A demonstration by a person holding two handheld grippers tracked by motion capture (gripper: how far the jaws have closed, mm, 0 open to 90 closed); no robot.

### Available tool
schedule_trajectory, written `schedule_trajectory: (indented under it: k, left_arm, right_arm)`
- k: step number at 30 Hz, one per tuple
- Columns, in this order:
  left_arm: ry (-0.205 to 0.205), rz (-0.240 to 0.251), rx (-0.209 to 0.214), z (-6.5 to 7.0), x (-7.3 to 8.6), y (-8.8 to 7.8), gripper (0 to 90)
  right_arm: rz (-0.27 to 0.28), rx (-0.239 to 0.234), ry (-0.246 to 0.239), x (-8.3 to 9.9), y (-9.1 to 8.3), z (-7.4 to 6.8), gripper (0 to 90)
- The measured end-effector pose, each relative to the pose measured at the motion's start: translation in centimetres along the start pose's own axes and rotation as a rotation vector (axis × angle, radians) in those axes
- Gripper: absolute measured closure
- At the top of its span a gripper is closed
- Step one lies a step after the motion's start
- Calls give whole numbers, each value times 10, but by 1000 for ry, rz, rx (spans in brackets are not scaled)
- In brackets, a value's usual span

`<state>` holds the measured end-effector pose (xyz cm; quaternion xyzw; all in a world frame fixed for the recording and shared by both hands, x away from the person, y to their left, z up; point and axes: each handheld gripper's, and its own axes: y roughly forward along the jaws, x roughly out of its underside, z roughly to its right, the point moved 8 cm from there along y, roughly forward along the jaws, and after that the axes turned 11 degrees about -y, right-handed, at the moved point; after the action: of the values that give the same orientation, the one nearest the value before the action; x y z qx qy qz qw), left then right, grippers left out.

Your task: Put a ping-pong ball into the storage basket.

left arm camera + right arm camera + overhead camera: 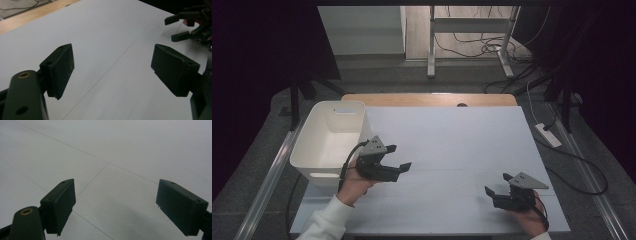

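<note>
My left claw (398, 156) hangs over the white worktop (452, 145), jaws spread wide with nothing between them; its own view shows the two black pads (62, 67) apart above bare sheet. My right claw (498, 184) sits low near the worktop's near right corner, jaws likewise wide and holding nothing, with bare sheet between its pads (62, 200).

Just beside my left hand (354, 182) stands the white bin (314, 145), at the worktop's left edge, its near wall touching or nearly touching my wrist. What I see of its inside is bare white floor and walls; the near corner is hidden behind its own rim.

Between the two claws the sheet lies open, and it runs open all the way to the far edge, where a strip of wood (432, 99) shows beyond the white. The right claw is close to the near edge; the left is close to the bin.

The high view gives me the bin and both hands. The left claw view catches the other claw (183, 26) far off at its upper right, and the wood strip at its upper left. The right claw view gives faint seam lines (100, 172) crossing the sheet.
</note>
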<state>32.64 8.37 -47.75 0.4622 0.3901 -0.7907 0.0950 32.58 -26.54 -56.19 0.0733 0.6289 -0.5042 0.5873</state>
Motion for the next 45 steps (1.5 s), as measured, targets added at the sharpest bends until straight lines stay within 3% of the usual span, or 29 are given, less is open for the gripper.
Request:
schedule_trajectory:
  k: [9,21,31,37,45]
  left_arm:
    - [-20,-28,24,4,24,7,195]
    - [-31,-52,-3,-5,57,9,197]
    - [-56,-46,-10,-15,77,1,198]
    - [-96,-43,-17,-24,98,-7,199]
    - [-125,-31,-32,-32,107,-17,202]
  right_arm:
    - [-3,2,1,0,0,0,157]
    - [-2,2,-1,0,0,0,158]
    - [-3,0,-2,0,0,-1,158]
    - [-7,3,-2,1,1,0,158]
    - [-8,-3,-4,1,1,-2,158]
